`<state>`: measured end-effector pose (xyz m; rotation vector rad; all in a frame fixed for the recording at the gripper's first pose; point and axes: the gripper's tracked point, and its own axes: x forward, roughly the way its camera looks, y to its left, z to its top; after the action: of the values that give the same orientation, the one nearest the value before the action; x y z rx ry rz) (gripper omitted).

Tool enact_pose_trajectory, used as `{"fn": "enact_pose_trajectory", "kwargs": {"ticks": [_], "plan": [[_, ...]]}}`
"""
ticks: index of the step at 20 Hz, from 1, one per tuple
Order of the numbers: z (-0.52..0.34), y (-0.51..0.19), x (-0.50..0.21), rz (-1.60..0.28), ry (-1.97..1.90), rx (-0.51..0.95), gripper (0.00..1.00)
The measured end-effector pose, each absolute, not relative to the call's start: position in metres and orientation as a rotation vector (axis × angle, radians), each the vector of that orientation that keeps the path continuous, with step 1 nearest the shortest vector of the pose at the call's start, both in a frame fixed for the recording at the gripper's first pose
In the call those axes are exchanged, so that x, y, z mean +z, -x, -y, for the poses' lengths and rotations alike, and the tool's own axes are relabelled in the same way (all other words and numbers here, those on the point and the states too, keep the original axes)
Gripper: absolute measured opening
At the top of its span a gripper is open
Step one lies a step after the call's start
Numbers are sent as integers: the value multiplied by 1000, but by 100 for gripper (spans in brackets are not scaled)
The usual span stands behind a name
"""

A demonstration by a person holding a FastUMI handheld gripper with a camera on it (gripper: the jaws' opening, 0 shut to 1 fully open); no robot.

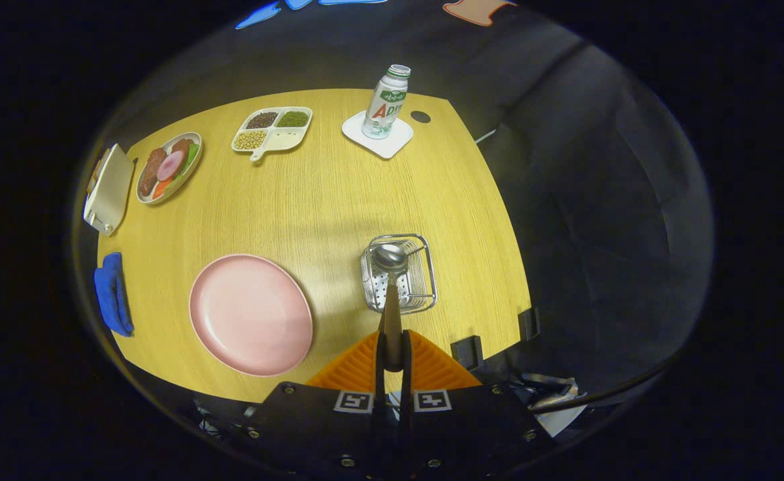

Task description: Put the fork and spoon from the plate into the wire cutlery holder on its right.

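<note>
The gripper [392, 354] is clenched on the handle of the spoon [390, 280]; both orange fingers [358, 371] press against it from either side. The spoon points straight ahead of the fingers, with its bowl held over the wire cutlery holder [400, 274]. Whether the bowl already touches the holder's rim or floor cannot be told from this view.

The pink plate [252, 314] lies on the table [338, 194] to the left of the holder, and nothing rests on it. The fork cannot be made out with certainty; thin metal shapes inside the holder may be the fork or the holder's own wires.

Judged status: the plate is cleared, and the spoon transfer is in its last stage. Remaining steps are to lower the spoon into the holder and release it. If the fork is indeed in the holder, the task ends with that release.

Other items stand well apart, beyond the holder: a bottle [386, 100] on a white coaster [378, 137], a divided tray [272, 128] of beans, and a food plate [168, 167].
</note>
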<state>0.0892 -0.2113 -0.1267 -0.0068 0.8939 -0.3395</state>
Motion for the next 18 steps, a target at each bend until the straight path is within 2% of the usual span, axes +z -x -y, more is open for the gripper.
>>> {"fn": "enact_pose_trajectory", "kwargs": {"ticks": [18], "plan": [[221,-100,-140,-913,-43,-296,8]]}}
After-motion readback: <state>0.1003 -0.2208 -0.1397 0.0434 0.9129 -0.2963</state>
